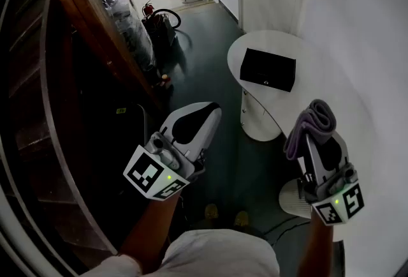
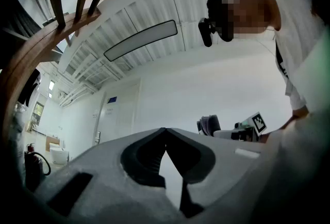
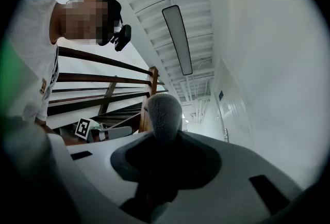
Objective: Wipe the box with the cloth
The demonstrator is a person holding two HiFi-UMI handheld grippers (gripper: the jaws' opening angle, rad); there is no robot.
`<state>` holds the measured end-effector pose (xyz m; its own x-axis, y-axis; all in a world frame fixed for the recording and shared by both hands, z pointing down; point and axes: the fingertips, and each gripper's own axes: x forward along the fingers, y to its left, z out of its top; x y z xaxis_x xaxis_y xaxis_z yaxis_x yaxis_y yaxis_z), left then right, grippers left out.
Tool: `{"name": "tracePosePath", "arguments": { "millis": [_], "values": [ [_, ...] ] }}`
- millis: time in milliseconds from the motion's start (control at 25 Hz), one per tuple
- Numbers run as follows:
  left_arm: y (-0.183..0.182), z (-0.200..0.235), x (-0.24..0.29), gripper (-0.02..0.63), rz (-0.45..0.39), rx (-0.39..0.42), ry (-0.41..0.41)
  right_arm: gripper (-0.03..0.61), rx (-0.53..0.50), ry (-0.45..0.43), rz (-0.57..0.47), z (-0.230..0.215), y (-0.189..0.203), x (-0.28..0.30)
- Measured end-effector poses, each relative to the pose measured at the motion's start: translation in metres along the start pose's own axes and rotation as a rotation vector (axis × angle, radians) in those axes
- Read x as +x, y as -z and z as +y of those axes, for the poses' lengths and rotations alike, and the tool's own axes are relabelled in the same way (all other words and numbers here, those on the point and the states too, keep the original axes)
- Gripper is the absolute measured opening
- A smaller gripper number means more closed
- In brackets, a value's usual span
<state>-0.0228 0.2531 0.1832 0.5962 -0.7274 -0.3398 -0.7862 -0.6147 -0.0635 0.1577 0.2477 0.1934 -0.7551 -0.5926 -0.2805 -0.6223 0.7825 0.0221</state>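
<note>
In the head view a black box (image 1: 268,69) lies on a small round white table (image 1: 245,52) ahead of me. My right gripper (image 1: 313,135) is raised at the lower right, well short of the table, and is shut on a folded grey cloth (image 1: 314,117) that sticks up past its tips. The right gripper view shows the same cloth (image 3: 164,113) bulging out between the jaws. My left gripper (image 1: 212,111) is held up at centre left, away from the box. Its jaws are shut tip to tip with nothing between them (image 2: 165,130).
A wooden stair rail (image 1: 83,20) and dark steps run along the left. A red fire extinguisher (image 1: 148,9) stands by the rail further on. A white wall (image 1: 357,27) closes the right side. Dark floor (image 1: 204,65) lies between me and the table.
</note>
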Motion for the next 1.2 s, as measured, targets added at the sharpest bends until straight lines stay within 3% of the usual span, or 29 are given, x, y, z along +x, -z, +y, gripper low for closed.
{"name": "tracePosePath", "arguments": {
  "millis": [560, 1200],
  "values": [
    [0.004, 0.010, -0.004, 0.015, -0.003, -0.002, 0.000, 0.108, 0.020, 0.005, -0.001, -0.001, 0.002, 0.010],
    [0.004, 0.087, -0.024, 0.015, -0.029, -0.013, 0.035, 0.109, -0.052, 0.080, 0.013, 0.015, 0.008, 0.070]
  ]
}}
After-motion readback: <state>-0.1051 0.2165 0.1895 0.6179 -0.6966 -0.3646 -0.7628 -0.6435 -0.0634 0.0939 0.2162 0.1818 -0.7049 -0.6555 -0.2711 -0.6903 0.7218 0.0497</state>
